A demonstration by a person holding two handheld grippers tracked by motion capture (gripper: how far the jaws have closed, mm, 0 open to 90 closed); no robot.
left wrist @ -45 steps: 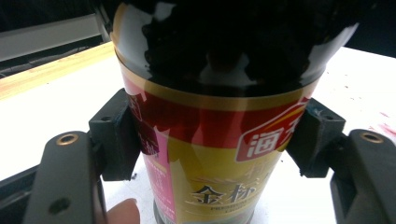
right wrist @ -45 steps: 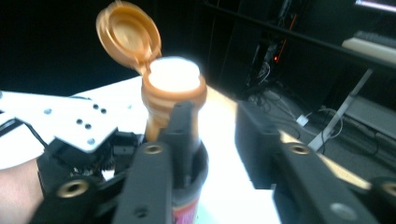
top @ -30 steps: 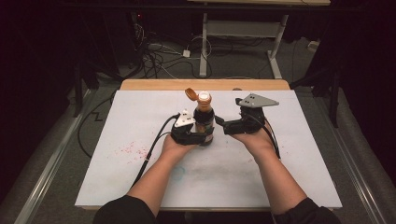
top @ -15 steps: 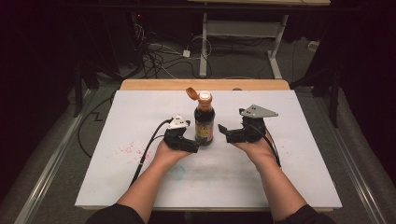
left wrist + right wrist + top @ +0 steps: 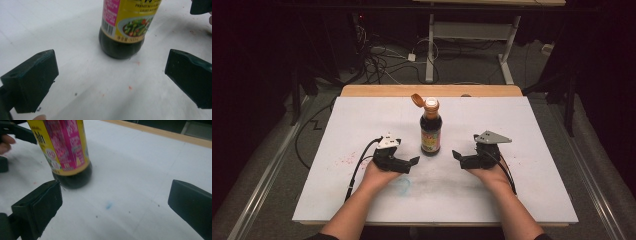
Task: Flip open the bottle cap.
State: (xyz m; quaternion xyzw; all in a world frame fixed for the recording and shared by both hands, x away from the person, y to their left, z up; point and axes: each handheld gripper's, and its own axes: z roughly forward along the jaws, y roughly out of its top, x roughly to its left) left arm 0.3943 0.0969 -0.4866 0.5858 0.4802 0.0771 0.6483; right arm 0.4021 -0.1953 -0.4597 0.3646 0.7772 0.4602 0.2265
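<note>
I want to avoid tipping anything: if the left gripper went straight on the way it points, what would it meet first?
Most likely the bottle. In the left gripper view it stands upright ahead of the left gripper, roughly between its open jaws, with bare table before it. It would probably strike low on the dark base, though depth is unclear.

Bottle (image 5: 431, 131) upright on table (image 5: 532, 200), left claw (image 5: 410, 162) left, right claw (image 5: 458, 156) right

bottle label (image 5: 130, 17), "PREMIUM" atop, barcode beside
</note>
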